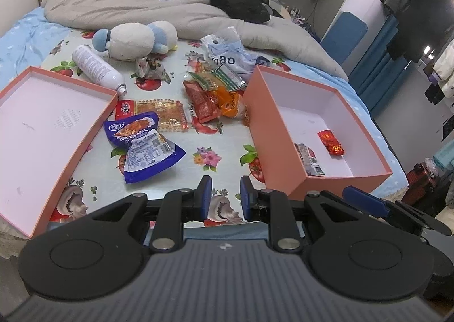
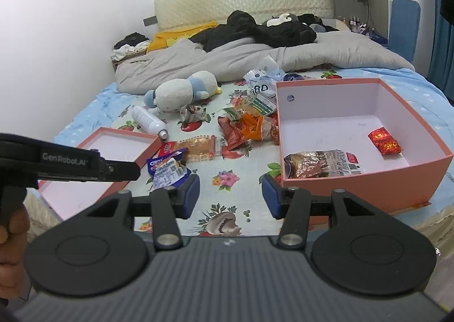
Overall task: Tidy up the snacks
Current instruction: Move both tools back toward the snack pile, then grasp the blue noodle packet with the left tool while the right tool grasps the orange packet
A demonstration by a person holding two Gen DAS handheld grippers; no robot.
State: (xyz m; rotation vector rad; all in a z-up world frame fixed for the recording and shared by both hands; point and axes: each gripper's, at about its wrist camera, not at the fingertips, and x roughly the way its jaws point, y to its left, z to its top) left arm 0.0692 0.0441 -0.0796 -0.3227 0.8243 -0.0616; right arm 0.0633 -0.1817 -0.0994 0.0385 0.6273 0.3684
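Currently both your grippers empty: left gripper (image 1: 222, 197) jaws narrowly parted, right gripper (image 2: 230, 198) jaws wide. Deep coral cardboard box (image 2: 425, 135) holds red foil packet (image 2: 384, 141) and brown crinkly pouch (image 2: 320, 164). Remaining snacks, including blue-and-white plastic pouch (image 1: 144, 146), loose on bed's floral sheet (image 1: 210, 137). Risk: slippery wrappers slide, soft bedding yields under jaws. Cluttered bedroom, grey quilt (image 1: 119, 7) behind.

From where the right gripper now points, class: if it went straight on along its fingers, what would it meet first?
The right gripper is open, empty, aimed over the flowered sheet. Straight ahead, bare sheet comes first; beyond it, probably the orange and red snack packets. The pink box lies right of that line. Depth is unclear.
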